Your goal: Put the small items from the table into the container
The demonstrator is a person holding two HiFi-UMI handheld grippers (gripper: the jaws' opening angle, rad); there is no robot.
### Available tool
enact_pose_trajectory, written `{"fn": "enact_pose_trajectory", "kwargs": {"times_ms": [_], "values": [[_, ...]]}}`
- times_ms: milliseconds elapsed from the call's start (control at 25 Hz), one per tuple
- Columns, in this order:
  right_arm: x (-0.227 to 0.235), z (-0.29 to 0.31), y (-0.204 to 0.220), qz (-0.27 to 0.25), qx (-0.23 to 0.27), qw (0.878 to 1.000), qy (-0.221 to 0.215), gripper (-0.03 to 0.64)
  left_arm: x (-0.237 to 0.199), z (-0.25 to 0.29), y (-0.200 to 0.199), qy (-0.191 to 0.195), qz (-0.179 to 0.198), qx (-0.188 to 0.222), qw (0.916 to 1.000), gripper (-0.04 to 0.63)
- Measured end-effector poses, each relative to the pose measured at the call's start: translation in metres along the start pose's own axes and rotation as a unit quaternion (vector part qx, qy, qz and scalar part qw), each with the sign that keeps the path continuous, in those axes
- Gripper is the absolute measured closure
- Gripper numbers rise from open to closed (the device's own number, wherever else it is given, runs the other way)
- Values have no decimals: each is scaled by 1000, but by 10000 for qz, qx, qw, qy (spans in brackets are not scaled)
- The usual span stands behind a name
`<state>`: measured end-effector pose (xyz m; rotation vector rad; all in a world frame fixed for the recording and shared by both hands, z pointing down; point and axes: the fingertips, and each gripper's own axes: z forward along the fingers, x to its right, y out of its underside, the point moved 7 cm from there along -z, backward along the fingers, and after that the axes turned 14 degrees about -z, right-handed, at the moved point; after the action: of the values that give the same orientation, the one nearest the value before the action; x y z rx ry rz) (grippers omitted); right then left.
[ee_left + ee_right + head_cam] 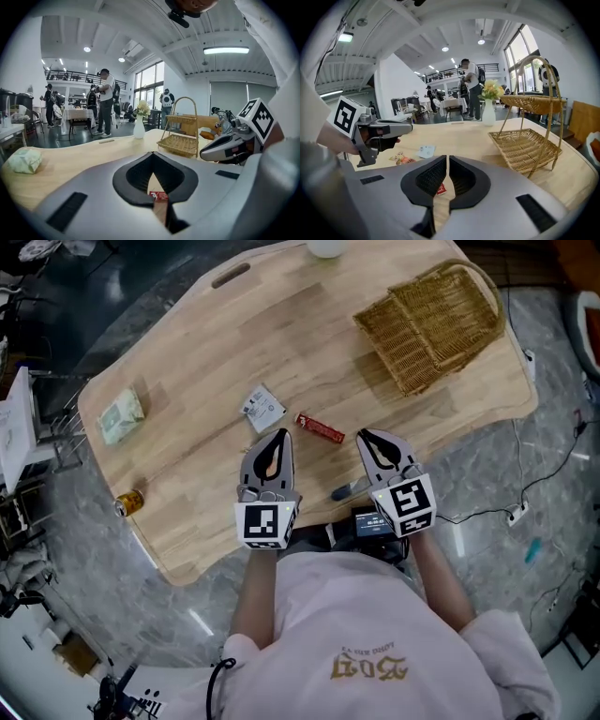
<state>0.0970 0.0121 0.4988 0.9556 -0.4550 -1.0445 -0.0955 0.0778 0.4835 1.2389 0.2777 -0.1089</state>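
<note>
Head view gives me the wooden counter [206,352] with broad bare board through its middle and toward the far left corner. Both hand-held grippers hang over the near edge, side by side and apart. The left hand-held gripper [280,435] has its jaws together on nothing, and the right hand-held gripper [366,437] is likewise closed and empty. Between their tips lies the red bar [320,428], with a white packet [263,407] near it on the left. A green packet [121,416] lies by the left edge and a small can [129,502] at the near-left corner. The wicker basket [431,320] fills the far right corner, and a white vase [326,247] stands on the far edge. People [105,101] stand in the hall beyond.
</note>
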Motion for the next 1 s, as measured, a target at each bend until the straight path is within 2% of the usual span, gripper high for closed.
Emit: {"fn": "enact_pose_trajectory", "kwargs": {"times_ms": [200,400,600,680,840,1000], "values": [[-8,19,8,-65,-180,9993,-332,594,-9,5,16,-67,-105,-159,9998,591],[-15,37,19,-554,-369,9958,-632,592,-11,12,30,-58,-179,-331,9993,591],[-24,55,37,-623,-616,9915,-967,587,-15,20,45,-50,-236,-515,9984,591],[-27,60,44,-671,-733,9894,-1055,566,-16,22,51,-53,-280,-588,9979,591],[-31,72,56,-857,-1060,9822,-1294,480,-16,26,61,-65,-386,-711,9967,591],[-34,82,61,-933,-1158,9778,-1477,451,-14,28,69,-42,-446,-823,9956,591]]}}
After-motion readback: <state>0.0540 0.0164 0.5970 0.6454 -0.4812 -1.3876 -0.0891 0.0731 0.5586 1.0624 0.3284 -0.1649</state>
